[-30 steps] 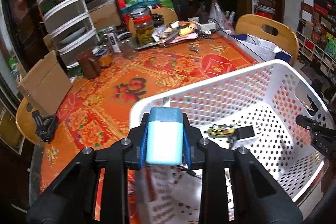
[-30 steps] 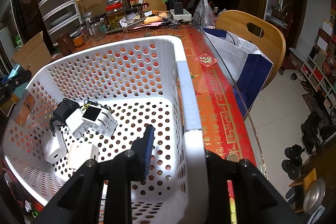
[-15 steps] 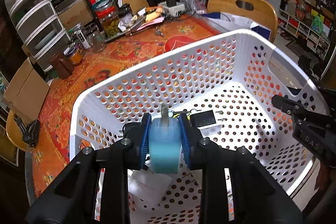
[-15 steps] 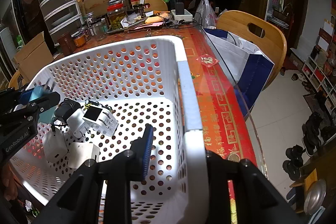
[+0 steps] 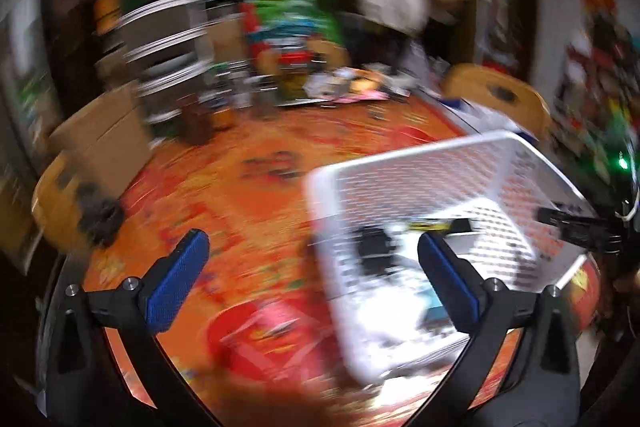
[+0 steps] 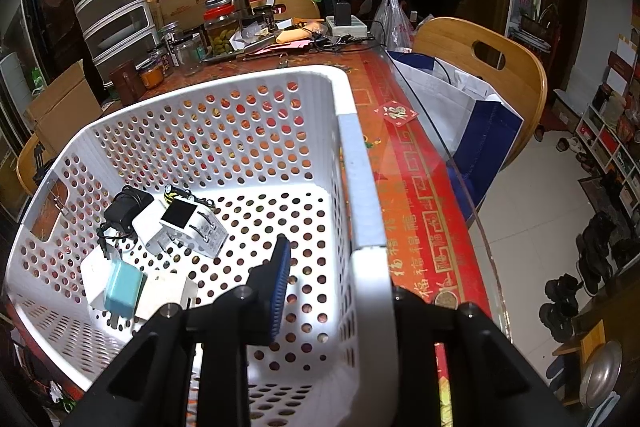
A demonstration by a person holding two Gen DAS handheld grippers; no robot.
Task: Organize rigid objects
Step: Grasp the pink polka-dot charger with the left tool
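Note:
A white perforated basket stands on the orange-red tablecloth; it also shows blurred in the left wrist view. Inside lie a light blue charger, several white chargers and a black adapter. My left gripper is open and empty, wide apart, above the table at the basket's left edge. My right gripper is shut on the basket's right wall, one blue pad inside the basket.
Jars, papers and a power strip clutter the table's far end. White drawers and cardboard boxes stand at the left. A wooden chair with a bag stands right of the glass table edge.
My left gripper has opened and let go of the blue charger, which now lies in the basket. It has swung fast to the left, out of the basket. The right gripper holds still.

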